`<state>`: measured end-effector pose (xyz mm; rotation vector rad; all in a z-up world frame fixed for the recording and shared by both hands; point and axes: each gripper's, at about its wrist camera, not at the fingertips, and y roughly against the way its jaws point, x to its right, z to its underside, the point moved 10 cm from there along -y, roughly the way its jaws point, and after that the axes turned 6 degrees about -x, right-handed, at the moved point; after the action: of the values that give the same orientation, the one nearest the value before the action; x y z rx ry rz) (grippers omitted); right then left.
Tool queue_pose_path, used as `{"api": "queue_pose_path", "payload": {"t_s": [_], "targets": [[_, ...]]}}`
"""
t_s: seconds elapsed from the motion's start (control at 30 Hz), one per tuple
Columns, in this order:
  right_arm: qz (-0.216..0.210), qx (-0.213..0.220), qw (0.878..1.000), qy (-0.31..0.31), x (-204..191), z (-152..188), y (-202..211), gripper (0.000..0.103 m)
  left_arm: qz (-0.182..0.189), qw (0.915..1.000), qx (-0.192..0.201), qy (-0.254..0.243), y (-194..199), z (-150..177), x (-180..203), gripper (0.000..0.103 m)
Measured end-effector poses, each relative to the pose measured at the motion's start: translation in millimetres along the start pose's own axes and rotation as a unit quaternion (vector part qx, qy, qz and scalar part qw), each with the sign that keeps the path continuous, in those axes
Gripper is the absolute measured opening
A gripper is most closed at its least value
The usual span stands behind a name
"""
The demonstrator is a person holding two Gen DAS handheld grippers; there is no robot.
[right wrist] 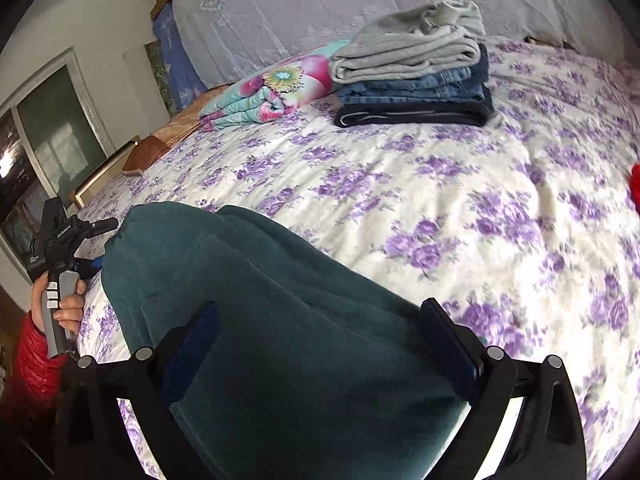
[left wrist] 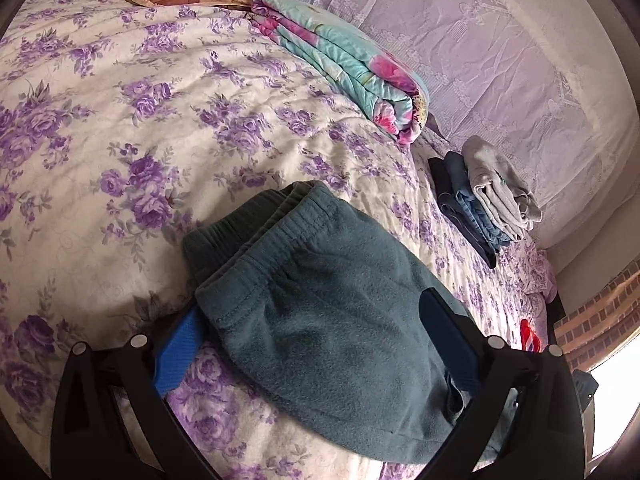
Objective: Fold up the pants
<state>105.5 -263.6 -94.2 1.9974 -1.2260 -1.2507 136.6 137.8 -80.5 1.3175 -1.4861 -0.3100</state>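
Floral bedspread (left wrist: 120,128), folded stack of trousers (right wrist: 416,80) at far side. Teal fleece pants (left wrist: 320,320) near stack, folded bundle on bedspread. Risk: thick fleece springs open, layers slide if released unevenly. Left gripper (left wrist: 312,316) wide open, straddling pants; right gripper (right wrist: 320,320) likewise wide, pants between fingers, nothing clamped.

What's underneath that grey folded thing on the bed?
The grey folded garment tops a stack: blue jeans beneath it, then a dark folded piece on the floral bedspread. Their inner folds are hidden.
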Motion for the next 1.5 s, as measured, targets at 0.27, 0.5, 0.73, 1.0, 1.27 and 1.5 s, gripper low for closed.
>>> {"api": "queue_pose_path", "payload": {"t_s": [0.27,0.5,0.73,1.0,1.27,1.5], "targets": [[-0.028,0.021,0.999,-0.029,6,2,10,0.1,0.006,0.9999,0.005,0.012,-3,-7,-3,0.092],[-0.025,0.031,0.999,-0.028,6,2,16,0.1,0.011,0.999,0.001,0.044,4,-5,-23,0.049],[0.003,0.068,0.996,-0.059,30,26,53,0.1,0.02,0.9984,-0.004,0.053,6,-2,-34,0.019],[0.169,-0.039,0.985,-0.013,45,58,29,0.1,-0.003,0.9995,0.03,-0.004,33,-9,1,0.012],[0.025,0.008,0.995,-0.097,57,53,44,0.1,-0.022,0.9806,0.065,-0.184,60,3,121,0.012],[-0.048,0.07,0.985,-0.154,65,45,63,0.1,0.006,0.9426,0.047,-0.331,42,55,244,0.012]]}}
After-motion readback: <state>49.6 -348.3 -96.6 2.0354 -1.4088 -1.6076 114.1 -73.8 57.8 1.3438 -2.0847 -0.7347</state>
